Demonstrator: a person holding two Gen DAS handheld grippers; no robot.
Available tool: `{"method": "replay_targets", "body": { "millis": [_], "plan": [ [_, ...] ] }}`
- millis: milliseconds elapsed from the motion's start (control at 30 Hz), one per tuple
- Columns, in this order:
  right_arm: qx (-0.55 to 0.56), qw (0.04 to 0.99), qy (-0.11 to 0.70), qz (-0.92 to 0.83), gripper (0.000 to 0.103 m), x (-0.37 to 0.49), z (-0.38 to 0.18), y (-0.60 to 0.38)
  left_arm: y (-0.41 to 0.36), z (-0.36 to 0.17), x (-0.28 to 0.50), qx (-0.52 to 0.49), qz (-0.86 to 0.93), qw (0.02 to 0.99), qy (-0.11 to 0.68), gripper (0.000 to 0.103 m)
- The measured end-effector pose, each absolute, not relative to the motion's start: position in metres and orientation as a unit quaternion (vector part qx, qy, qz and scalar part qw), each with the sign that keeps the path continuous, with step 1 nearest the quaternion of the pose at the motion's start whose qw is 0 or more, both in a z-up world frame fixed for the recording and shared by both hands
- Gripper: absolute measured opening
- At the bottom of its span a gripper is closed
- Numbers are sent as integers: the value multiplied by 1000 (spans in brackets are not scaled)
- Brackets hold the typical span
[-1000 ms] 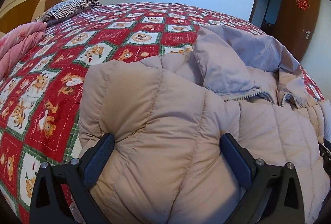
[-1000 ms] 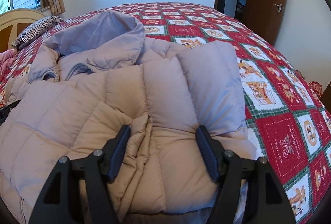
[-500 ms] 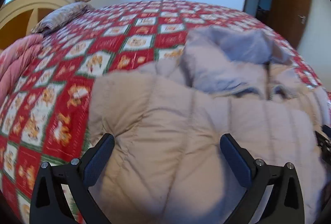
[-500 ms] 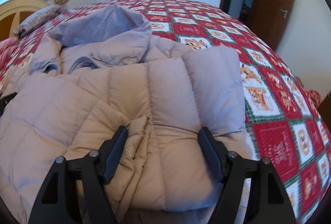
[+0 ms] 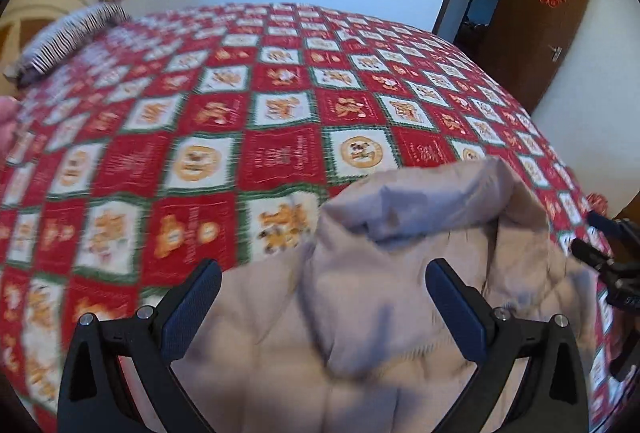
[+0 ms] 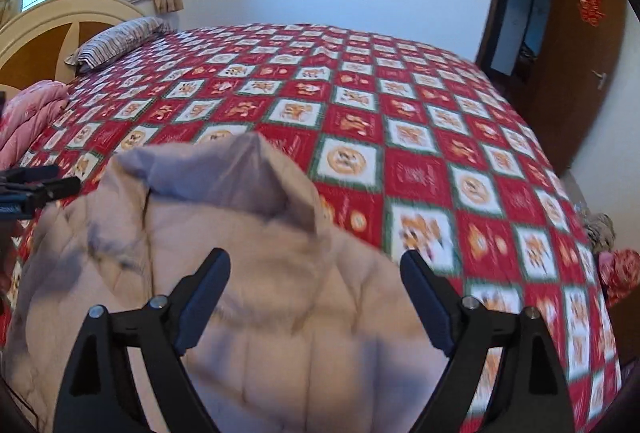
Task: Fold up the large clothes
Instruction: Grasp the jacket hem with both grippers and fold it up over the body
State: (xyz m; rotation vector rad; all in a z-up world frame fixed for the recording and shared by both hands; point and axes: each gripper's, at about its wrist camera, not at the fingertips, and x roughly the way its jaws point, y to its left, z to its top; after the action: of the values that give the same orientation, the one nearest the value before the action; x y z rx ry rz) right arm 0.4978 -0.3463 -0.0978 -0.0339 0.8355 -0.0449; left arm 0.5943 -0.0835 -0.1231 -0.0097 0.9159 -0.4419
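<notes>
I've got the beige puffer jacket (image 5: 400, 313) bunched on the near part of the bed (image 5: 280, 105), w/ its hood peak (image 6: 256, 153) standing up on the far side of the pile; both views blurred, so detail is approx. Left gripper (image 5: 323, 307) has jaws spread wide, jacket below and between them but pads not pressing on it; right gripper (image 6: 316, 301) same, jaws have just been opening, padded fabric lies between them w/o being pinched. My read on handling: jacket is light for its bulk, soft and springy, shell looks slick, so a shallow pinch prob. slips and a fold will puff back up; best hold would be a deep bite on a hem, cuff or quilt seam rather than on a fat baffle, one gripper per side of the jacket. Room: beyond the jacket the checked bedspread is wide open up to the striped pillow (image 6: 116, 41) and pink quilt (image 6: 28, 113) far-left of it; bed edge falls away right of the jacket, w/ the door (image 5: 532, 33) beyond; other gripper sits close beside the jacket, so I'd mind a clash.
</notes>
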Motion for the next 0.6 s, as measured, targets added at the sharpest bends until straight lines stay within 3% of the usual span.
{"method": "replay_targets", "body": {
  "millis": [300, 367, 400, 433, 467, 500, 600],
  "plan": [
    [-90, 889, 449, 14, 89, 565, -130, -332, -120, -153, 629, 30, -237, 860, 451, 102],
    [-100, 886, 452, 25, 81, 573, -134, -328, -124, -154, 629, 42, -237, 861, 448, 100],
    [-105, 885, 453, 25, 76, 576, -136, -326, -125, -152, 628, 47, -239, 863, 443, 85],
    [-107, 883, 457, 26, 59, 578, -138, -326, -126, -151, 627, 53, -246, 860, 443, 74],
    [-102, 877, 468, 28, 29, 581, -141, -327, -127, -151, 628, 60, -251, 856, 448, 51],
    [-96, 873, 477, 28, 17, 582, -143, -328, -128, -151, 627, 65, -252, 854, 450, 32],
    [-94, 882, 462, 14, 11, 570, -137, -331, -124, -136, 614, 73, -262, 861, 430, 18]
  ]
}}
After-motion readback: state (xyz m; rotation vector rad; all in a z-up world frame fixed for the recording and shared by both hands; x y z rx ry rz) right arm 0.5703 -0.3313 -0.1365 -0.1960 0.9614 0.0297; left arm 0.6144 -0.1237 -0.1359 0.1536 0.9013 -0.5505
